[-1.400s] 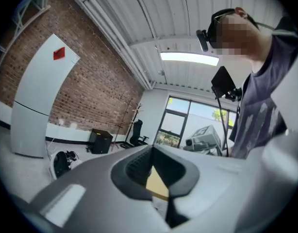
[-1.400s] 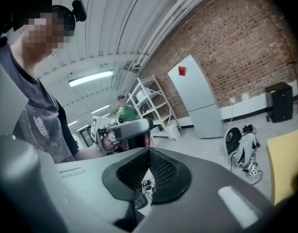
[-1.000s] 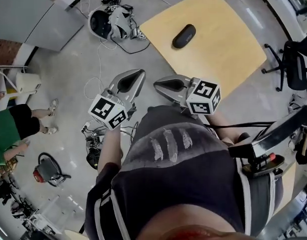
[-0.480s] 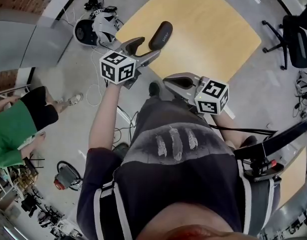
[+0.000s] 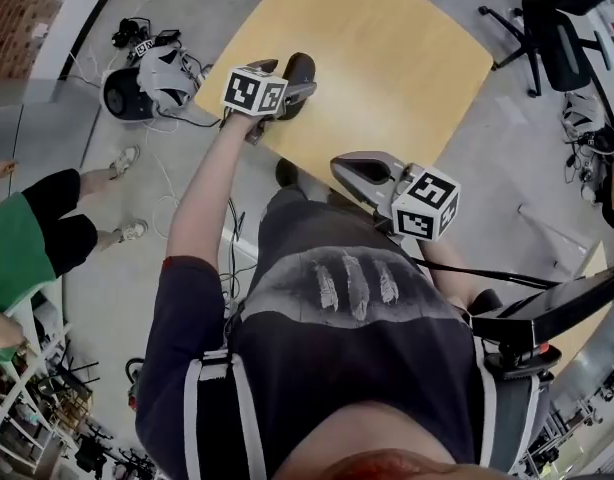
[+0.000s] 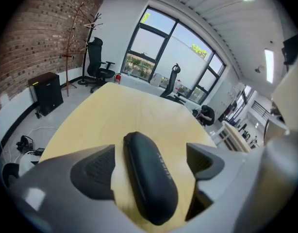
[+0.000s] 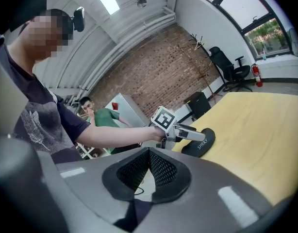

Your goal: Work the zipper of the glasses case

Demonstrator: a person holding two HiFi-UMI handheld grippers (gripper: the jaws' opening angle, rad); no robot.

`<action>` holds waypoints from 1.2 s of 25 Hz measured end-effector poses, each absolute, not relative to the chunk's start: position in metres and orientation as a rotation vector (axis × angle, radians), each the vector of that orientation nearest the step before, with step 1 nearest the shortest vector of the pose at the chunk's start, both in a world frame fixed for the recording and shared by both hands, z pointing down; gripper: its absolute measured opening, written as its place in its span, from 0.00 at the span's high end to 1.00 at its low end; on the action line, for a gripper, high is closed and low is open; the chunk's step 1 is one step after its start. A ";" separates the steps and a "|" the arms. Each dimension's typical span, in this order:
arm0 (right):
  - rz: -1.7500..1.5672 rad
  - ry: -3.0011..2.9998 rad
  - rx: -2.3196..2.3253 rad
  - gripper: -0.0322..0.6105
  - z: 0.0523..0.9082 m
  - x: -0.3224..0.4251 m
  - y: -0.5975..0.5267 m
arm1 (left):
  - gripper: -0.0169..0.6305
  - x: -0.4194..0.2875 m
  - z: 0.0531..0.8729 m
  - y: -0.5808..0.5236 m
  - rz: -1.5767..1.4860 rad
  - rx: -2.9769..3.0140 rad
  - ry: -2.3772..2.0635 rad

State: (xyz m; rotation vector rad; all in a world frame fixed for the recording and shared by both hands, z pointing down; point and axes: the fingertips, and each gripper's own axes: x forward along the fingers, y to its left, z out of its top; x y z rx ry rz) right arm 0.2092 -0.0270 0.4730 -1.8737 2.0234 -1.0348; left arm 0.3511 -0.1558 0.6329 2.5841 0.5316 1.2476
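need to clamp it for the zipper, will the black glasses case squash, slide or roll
The glasses case looks like a moulded shell, so probably stiff, not squashy. It lies on its broad side, so rolling seems unlikely. On the smooth wooden table it may slide or spin if pushed at one end.

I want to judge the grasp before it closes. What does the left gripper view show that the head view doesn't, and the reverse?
Only left gripper view: the left tongs' jaws, which have just been opening, wide apart with the black oval glasses case between them. Only head view: the right tongs, near the person's body; a bystander in green. Both: the case on the light wooden table.
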 end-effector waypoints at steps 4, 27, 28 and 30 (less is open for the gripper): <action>-1.050 1.978 -1.920 0.95 0.477 0.215 -0.031 | 0.29 0.356 0.660 -0.157 1.358 2.517 0.566; -1.010 2.043 -1.901 0.95 0.486 0.238 -0.016 | 0.49 0.311 0.615 -0.150 0.925 2.254 0.506; -1.004 2.056 -1.899 0.95 0.486 0.238 -0.020 | 0.49 0.308 0.608 -0.151 0.905 2.255 0.521; -0.986 2.087 -1.901 0.95 0.486 0.241 -0.026 | 0.49 0.300 0.593 -0.147 0.857 2.251 0.575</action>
